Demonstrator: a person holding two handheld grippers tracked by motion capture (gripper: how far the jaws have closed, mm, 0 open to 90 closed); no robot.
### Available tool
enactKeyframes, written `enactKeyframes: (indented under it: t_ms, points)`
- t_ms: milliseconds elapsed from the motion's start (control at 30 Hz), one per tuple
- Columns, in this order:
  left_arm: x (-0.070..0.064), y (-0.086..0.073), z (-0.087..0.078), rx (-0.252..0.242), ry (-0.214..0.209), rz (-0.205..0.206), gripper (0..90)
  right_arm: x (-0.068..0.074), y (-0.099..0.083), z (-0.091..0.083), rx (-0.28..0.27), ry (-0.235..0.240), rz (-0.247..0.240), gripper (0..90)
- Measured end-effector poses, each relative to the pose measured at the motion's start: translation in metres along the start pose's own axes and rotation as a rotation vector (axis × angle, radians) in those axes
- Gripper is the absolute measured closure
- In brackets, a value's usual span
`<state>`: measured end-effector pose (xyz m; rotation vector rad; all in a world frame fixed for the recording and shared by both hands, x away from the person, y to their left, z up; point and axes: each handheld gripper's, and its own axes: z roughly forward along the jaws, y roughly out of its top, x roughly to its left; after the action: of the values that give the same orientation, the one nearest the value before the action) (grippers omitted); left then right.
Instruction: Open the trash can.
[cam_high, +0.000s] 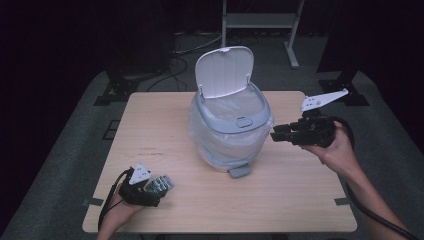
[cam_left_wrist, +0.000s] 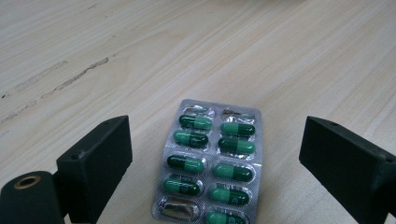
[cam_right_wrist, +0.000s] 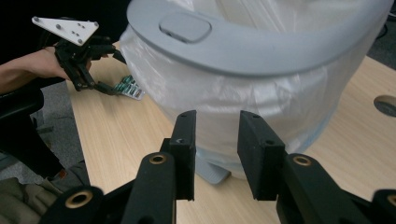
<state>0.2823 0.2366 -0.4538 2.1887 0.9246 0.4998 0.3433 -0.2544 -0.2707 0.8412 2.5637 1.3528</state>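
A blister pack (cam_high: 161, 184) of green capsules lies flat near the table's front left corner. My left gripper (cam_high: 152, 192) is open, one jaw on each side of the blister pack (cam_left_wrist: 212, 163), and neither jaw touches it. A grey pedal bin (cam_high: 230, 125) lined with a clear bag stands mid-table with its lid (cam_high: 224, 70) raised. My right gripper (cam_high: 274, 134) hovers just right of the bin (cam_right_wrist: 261, 56), pointing at its bagged side. Its jaws are open a narrow gap with nothing between them (cam_right_wrist: 217, 116). The right gripper view also shows the left gripper (cam_right_wrist: 105, 87) by the blister pack (cam_right_wrist: 130, 88).
The bin's foot pedal (cam_high: 240, 171) sticks out toward me at its base. The wooden table (cam_high: 280, 200) has bare room in front and to the right. A cable hole (cam_right_wrist: 385, 105) sits in the tabletop beyond the bin. Metal stands are on the floor behind.
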Motion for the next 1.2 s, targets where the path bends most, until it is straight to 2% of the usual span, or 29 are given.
enactKeyframes:
  t_ms: [533, 1200]
  points:
    - [0.0, 0.0, 0.0, 0.0, -0.001, 0.006, 8.5, -0.018, -0.04, 0.01, 0.003, -0.003, 0.068, 59.2]
    - [-0.002, 0.001, 0.001, 0.0, -0.011, 0.008, 8.5, -0.031, -0.085, 0.027, 0.015, -0.018, 0.111, 51.7]
